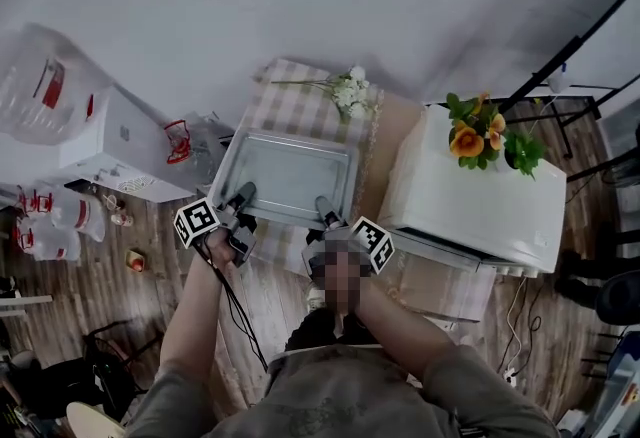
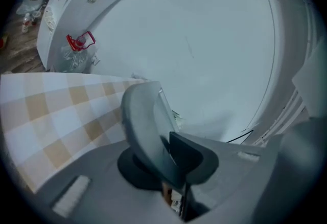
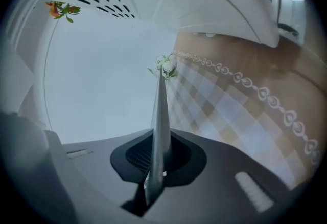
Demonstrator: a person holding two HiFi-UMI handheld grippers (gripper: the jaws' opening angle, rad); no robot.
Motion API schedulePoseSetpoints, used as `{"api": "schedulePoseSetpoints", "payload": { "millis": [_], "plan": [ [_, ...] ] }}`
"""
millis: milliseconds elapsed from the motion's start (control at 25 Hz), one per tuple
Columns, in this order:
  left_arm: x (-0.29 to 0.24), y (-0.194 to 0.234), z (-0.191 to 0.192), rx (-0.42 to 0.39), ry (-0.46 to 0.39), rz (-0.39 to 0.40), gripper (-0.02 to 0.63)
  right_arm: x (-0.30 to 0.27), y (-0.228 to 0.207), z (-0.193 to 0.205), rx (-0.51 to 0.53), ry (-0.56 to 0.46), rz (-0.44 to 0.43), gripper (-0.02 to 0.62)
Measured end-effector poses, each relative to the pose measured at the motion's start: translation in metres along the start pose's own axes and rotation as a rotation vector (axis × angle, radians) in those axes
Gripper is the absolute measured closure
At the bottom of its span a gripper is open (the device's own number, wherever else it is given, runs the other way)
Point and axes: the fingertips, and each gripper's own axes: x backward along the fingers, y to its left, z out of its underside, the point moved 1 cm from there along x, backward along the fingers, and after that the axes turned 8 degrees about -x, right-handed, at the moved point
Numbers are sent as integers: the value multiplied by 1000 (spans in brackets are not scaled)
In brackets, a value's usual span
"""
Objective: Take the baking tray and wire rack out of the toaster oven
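The baking tray (image 1: 290, 171) is already out of the toaster oven (image 1: 480, 196) and is held by both hands at its near rim, above the checked cloth (image 1: 300, 106) that covers part of the worktop (image 1: 388, 138). The left gripper (image 1: 243, 198) pinches that rim near its left corner. In the left gripper view the fingers (image 2: 191, 159) are pressed onto the tray's lip, which curves up and away from them. The right gripper (image 1: 325, 209) pinches the same rim further right. In the right gripper view the metal stands edge-on as a thin blade, clamped between its fingers (image 3: 179, 159).

The tray's long axis runs across, from one pair of fingers to the other, and its body reaches straight ahead of both, over the cloth and toward the white flowers (image 1: 350, 91). I cannot tell whether its underside touches the cloth yet.

The oven stands off to the right of the right fingers and well away from the left ones, so I judge the right hand nearer for the next reach. The wire rack is not visible in any view and is presumably still inside. The likely step is to rest the tray flat and release both grips.
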Motion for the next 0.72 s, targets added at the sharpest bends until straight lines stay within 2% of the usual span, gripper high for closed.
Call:
{"api": "schedulePoseSetpoints", "payload": {
  "millis": [440, 720],
  "plan": [
    [-77, 42, -27, 5, 72, -68, 549, -57, -29, -37, -72, -98, 49, 551],
    [-112, 57, -35, 28, 76, -134, 549, -75, -42, -57, -117, -148, 89, 549]
  ]
}}
